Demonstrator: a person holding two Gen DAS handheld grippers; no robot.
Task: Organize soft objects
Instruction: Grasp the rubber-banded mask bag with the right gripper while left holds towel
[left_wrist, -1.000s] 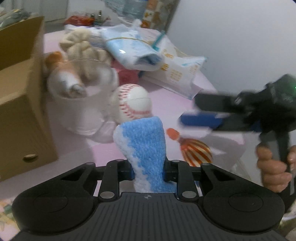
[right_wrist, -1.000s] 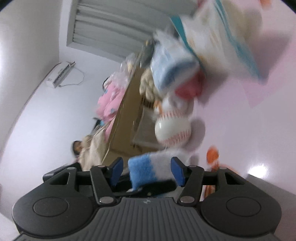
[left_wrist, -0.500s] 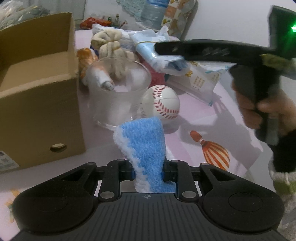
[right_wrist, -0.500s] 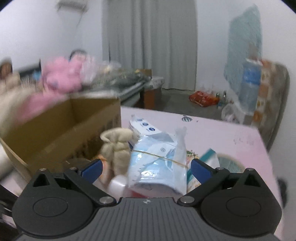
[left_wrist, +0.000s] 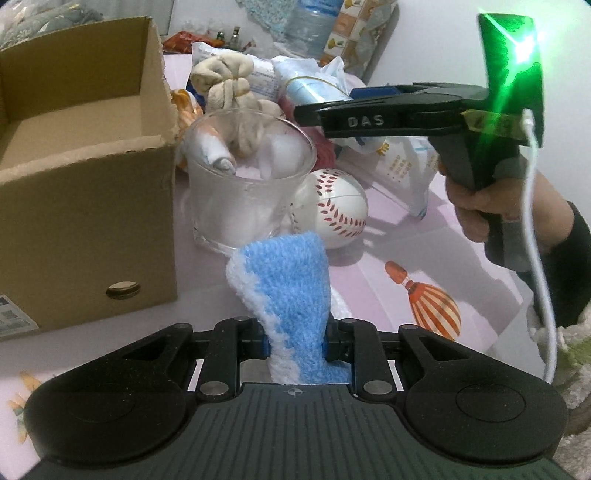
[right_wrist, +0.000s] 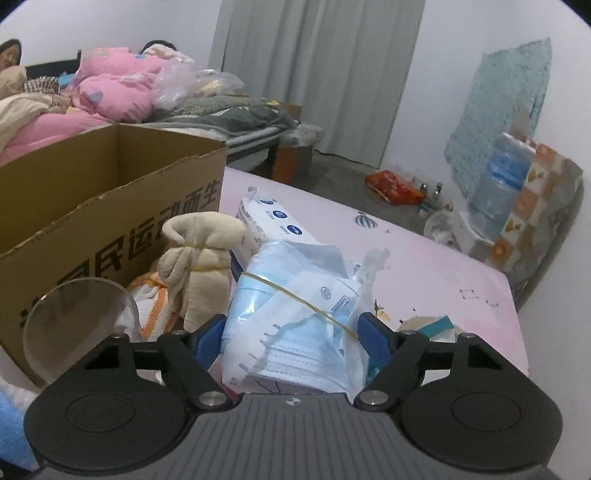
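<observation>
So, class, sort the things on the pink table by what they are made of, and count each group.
Cloth: 3: blue sock, beige bundle, orange-striped cloth
Plastic packs: 3: mask pack, tissue pack, printed bag
Glass cup: 1
Baseball: 1
Cardboard box: 1
Total: 9

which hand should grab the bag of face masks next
Right. Its tongs stand open on either side of the bag of face masks, while the left tongs are shut on the blue sock.

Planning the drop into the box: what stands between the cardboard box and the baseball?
A clear glass cup stands between cardboard box and baseball, seen in the left wrist view.
</observation>
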